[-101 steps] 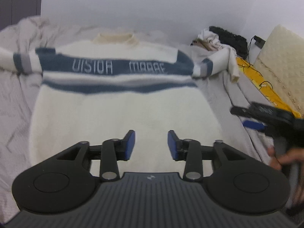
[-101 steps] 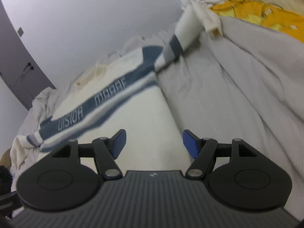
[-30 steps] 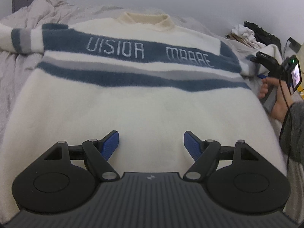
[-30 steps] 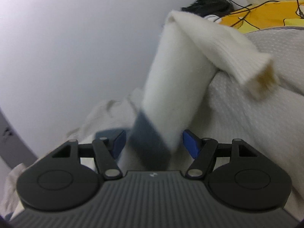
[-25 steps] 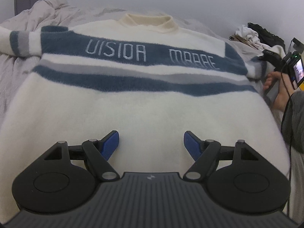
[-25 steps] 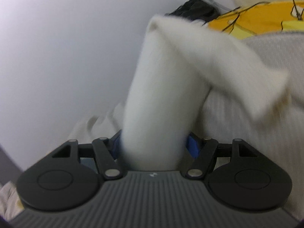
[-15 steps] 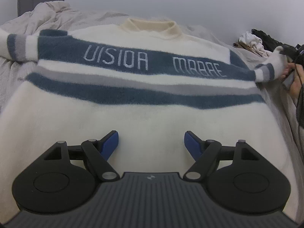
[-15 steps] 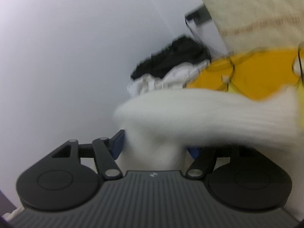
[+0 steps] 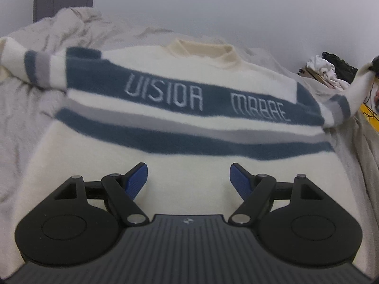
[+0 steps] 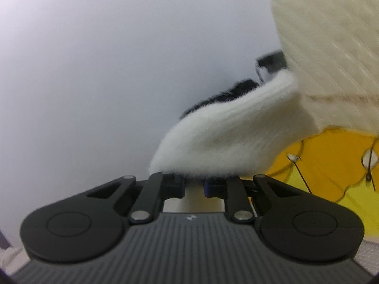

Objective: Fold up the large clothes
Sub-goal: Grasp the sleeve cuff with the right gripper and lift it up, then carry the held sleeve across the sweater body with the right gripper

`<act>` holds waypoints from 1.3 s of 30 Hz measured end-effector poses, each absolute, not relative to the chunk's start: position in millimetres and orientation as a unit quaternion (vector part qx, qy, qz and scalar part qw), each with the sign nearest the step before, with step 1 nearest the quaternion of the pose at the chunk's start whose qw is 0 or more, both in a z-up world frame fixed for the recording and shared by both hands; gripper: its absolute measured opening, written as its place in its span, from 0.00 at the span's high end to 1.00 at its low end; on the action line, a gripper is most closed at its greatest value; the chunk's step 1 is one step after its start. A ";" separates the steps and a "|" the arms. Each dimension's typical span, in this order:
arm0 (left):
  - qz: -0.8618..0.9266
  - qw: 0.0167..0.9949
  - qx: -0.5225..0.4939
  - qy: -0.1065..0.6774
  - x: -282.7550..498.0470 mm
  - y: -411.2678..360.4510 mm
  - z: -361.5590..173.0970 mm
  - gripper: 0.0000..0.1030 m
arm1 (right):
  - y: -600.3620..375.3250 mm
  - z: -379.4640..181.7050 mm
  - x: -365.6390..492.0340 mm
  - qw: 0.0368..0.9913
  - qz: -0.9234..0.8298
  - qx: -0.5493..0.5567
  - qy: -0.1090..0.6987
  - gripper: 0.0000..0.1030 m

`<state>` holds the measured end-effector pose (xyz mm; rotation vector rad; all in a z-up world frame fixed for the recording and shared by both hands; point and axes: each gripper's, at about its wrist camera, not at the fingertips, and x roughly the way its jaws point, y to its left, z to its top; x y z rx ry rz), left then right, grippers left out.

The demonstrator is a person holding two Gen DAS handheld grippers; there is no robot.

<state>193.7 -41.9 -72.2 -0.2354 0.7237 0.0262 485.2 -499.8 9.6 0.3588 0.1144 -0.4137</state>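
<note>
the right claw [image 10: 193,185] has just been closing and now pinches the cuff [image 10: 225,142] of the sweater's sleeve, the fluffy white end bunched above and ahead of its pads. the left claw [image 9: 188,179] stands wide apart with nothing between its pads, hanging over the lower body of the sweater [image 9: 189,142], which lies face up on the bed [image 9: 21,123] ahead of it, collar [image 9: 203,49] at the far end. from the left claw's view the held sleeve [image 9: 343,99] rises off to the far right, pulled away from the bed; the other sleeve [image 9: 30,66] lies flat off to the far left.

likely risks from here:
- the grip seems to take only the thick, fuzzy cuff; a quick swing across could let it slide out of the pads and the sleeve would drop short of the body.
- pulling the sleeve too high or too far may drag the shoulder and skew the whole sweater, since the left claw is not pinning anything.
- cables [image 10: 369,163] and a yellow cloth [image 10: 331,165] lie just beyond the right claw; a loose swing that way could snag them.
- the soft bed may wrinkle under the sweater and spoil a straight fold line.
</note>
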 end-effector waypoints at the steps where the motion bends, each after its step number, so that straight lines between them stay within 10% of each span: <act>1: 0.016 0.930 -0.115 0.349 192.5 -37.8 -70.0 0.22 | -489.8 18.2 481.0 0.965 -0.197 0.165 0.054 0.84; 18: 0.056 0.938 -0.207 0.272 132.6 51.5 -6.9 0.22 | -261.1 71.5 357.7 0.992 -0.121 -0.013 0.026 0.84; 39: 0.085 0.908 -0.315 0.262 118.0 134.2 -16.9 0.22 | -105.8 -130.9 257.5 0.973 -0.086 0.086 0.193 0.76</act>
